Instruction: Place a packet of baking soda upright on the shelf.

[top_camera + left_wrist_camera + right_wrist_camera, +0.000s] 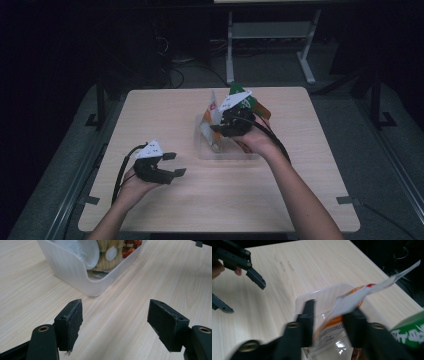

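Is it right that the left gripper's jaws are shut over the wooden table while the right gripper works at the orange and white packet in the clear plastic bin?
Not quite. The left gripper has its jaws wide open, with bare wooden table between them, as the left gripper view shows. The rest holds: the right gripper has its jaws around the orange and white packet in the clear plastic bin.

Left gripper (115, 320) fingers wide apart above table (150, 277); translucent bin (75, 272) ahead.

My left gripper (172, 164) hangs at lower left of the high view, jaws spread wide. My right gripper (218, 129), at centre, has jaws partly closed.
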A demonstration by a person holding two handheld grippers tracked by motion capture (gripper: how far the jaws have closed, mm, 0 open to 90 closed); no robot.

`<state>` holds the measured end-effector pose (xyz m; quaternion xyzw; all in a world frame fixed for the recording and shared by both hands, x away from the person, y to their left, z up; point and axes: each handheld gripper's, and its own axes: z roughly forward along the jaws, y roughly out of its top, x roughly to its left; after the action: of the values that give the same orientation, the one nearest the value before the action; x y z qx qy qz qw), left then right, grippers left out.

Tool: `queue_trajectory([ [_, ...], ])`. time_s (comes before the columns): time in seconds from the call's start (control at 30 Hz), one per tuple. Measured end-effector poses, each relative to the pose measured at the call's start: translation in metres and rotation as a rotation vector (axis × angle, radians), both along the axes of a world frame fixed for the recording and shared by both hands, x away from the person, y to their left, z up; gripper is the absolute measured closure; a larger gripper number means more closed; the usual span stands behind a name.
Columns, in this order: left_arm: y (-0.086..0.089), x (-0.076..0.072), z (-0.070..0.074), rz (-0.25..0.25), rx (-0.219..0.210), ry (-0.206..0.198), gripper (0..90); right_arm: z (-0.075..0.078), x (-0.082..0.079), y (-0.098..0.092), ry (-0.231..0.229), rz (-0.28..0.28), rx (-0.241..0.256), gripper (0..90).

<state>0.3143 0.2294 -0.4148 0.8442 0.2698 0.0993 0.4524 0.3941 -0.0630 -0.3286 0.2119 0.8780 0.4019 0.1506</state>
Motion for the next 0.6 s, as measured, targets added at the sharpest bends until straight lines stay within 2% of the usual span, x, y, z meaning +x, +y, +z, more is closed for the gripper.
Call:
queue_trajectory([
  [0.1, -0.001, -0.001, -0.002, -0.004, 0.001, -0.002, 27.6, 0.001, -0.007, -0.007, -0.008, -0.039, 0.024, 47.3],
  [0.23, -0.002, -0.001, -0.003, -0.021, 0.024, -0.002, 27.2, -0.002, -0.021, -0.021, -0.007, -0.056, 0.05, 42.5],
  [0.43, -0.008, -0.003, -0.007, -0.045, 0.03, 0.018, 26.9, -0.013, -0.043, -0.042, 0.01, -0.091, 0.068, 39.3],
  [0.6, -0.014, -0.005, -0.01, -0.098, 0.068, 0.025, 26.1, -0.032, -0.059, -0.058, 0.046, -0.086, 0.06, 39.2],
])
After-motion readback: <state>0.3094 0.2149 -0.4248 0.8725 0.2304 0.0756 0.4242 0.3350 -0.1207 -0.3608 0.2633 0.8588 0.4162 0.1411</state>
